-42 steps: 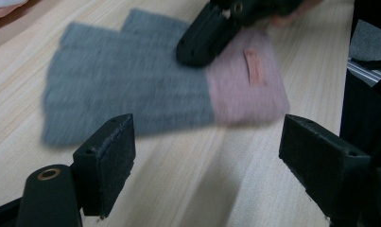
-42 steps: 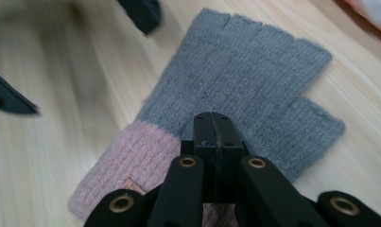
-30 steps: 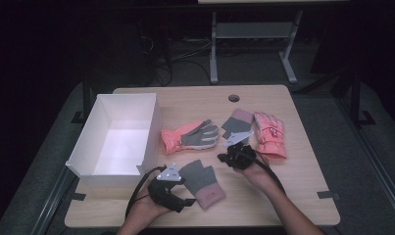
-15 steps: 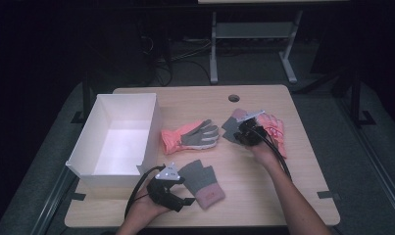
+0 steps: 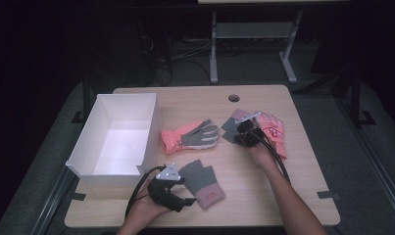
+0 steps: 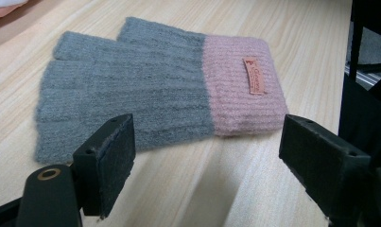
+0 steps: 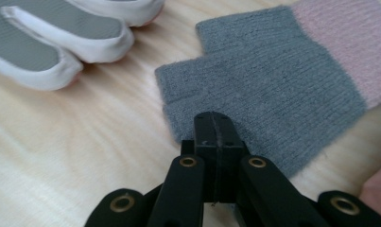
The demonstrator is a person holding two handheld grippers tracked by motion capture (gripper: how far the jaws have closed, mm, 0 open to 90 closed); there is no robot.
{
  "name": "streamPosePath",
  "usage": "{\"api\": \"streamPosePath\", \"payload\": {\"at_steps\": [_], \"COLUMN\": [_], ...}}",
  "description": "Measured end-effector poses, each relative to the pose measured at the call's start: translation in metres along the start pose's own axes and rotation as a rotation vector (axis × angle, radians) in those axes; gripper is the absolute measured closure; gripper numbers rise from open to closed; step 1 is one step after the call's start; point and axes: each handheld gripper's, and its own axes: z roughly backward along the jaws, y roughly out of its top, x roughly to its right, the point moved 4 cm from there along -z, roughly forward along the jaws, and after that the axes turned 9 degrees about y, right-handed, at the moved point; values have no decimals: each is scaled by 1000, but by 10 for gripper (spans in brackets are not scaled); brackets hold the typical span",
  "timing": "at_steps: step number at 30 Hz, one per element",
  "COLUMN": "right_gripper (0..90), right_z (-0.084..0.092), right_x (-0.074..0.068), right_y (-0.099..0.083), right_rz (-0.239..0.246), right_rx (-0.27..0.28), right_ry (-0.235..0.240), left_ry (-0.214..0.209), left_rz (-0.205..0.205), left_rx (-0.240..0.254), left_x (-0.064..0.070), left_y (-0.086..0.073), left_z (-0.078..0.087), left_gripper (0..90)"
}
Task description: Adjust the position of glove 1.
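Leftmost, a white box (image 5: 117, 137) sits on the desk (image 5: 263, 196). Beside it the left gripper (image 5: 189, 200) rests with jaws spread, released, just short of a grey-and-pink knit glove (image 6: 150, 80) (label up). Farther right, the right gripper (image 7: 215, 137), clenched with nothing between its jaws, hovers over the edge of the matching knit glove (image 7: 278, 75), near a padded pink glove (image 5: 190, 137).

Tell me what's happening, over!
Left gripper open beside near knit glove. Right gripper shut, empty, over far knit glove. Nothing in the way.
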Motion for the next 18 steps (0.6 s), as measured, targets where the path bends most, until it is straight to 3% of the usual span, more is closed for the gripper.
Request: {"api": "streamPosePath", "payload": {"at_steps": [11,18], "right_gripper": [900,900], "right_z": [12,25], "right_x": [-14,-26], "right_y": [-17,-36], "right_rz": [17,56], "right_rx": [-19,-36], "right_ry": [47,70], "left_ry": [-4,-1], "left_rz": [-1,0], "left_rx": [0,10], "left_x": [3,2], "left_y": [1,0], "left_z": [-4,-3], "left_gripper": [189,189]}}
